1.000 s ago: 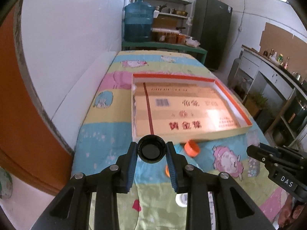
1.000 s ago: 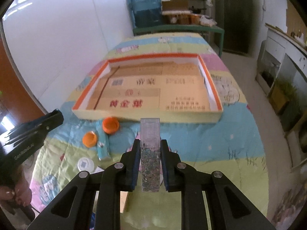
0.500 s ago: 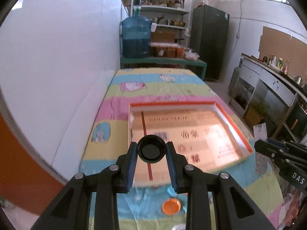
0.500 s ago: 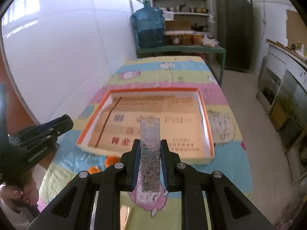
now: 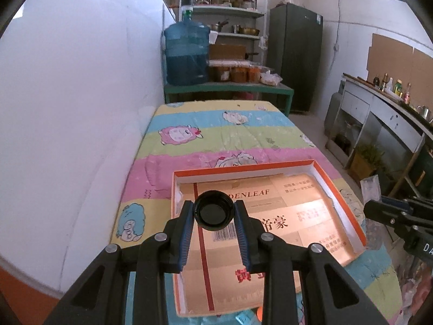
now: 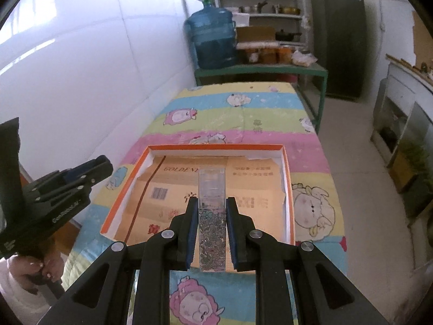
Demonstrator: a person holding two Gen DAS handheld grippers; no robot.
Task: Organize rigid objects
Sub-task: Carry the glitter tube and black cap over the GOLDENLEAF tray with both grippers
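Note:
A shallow cardboard tray with an orange rim (image 5: 343, 199) (image 6: 286, 168) lies on the cartoon-print cloth. My left gripper (image 5: 214, 211) is shut on a black round cap (image 5: 213, 211), held above the tray's left half. My right gripper (image 6: 212, 203) is shut on a clear rectangular box with a flowered insert (image 6: 212, 216), held above the tray's near middle. In the right wrist view the left gripper (image 6: 100, 165) shows at the left, a hand (image 6: 32, 268) on its grip. The right gripper (image 5: 379, 211) shows at the right edge of the left wrist view.
A white wall panel (image 5: 81, 108) runs along the table's left side. Beyond the far end stands a green bench (image 5: 230, 89) with a blue water jug (image 5: 186, 54) and jars. A dark fridge (image 6: 338, 35) and a counter (image 5: 379, 113) stand at the right.
Both grippers have moved forward and a little up, from short of the tray's near edge to above its inside. The orange caps on the cloth have slipped out of view. Both grips are unchanged.

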